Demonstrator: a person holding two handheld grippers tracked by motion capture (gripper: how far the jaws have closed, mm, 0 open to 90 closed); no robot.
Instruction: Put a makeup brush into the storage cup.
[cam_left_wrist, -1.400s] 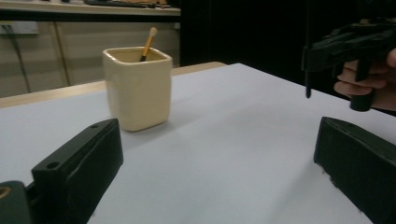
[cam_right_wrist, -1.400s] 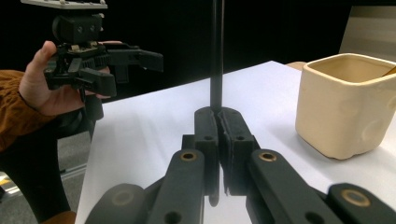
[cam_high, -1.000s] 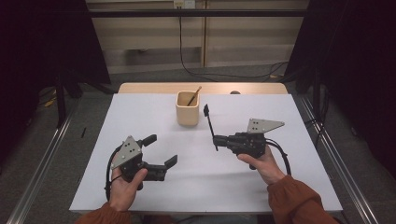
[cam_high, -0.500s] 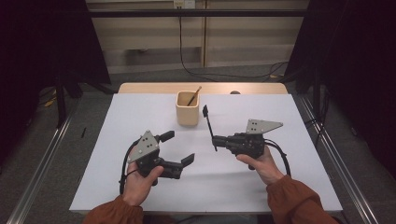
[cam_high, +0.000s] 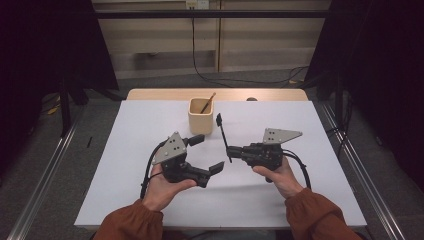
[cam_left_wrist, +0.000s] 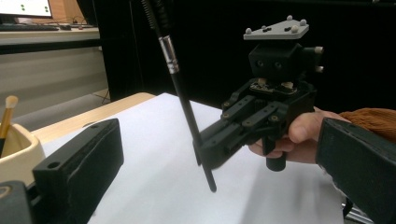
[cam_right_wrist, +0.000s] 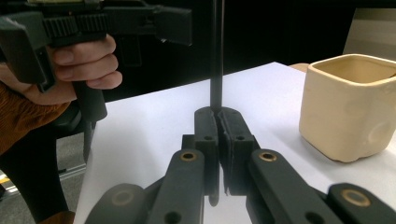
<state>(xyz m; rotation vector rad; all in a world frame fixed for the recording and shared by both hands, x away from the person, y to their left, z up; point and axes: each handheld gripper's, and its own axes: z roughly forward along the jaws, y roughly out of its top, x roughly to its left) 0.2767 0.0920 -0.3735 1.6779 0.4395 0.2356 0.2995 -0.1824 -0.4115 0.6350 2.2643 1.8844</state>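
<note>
While right claw (cam_high: 231, 149) pinches the black brush (cam_high: 223, 136) upright above the tabletop (cam_high: 310, 200), left claw (cam_high: 206, 152) gapes wide beside it. Handover looks underway; next, left closes squarely on the handle, near cup (cam_high: 200, 115).

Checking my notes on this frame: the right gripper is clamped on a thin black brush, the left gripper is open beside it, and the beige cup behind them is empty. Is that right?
Not quite: the cup is not empty. The high view shows a wooden-handled brush standing in it. The rest holds: the right gripper is clamped on the black brush, and the left gripper is open.
</note>
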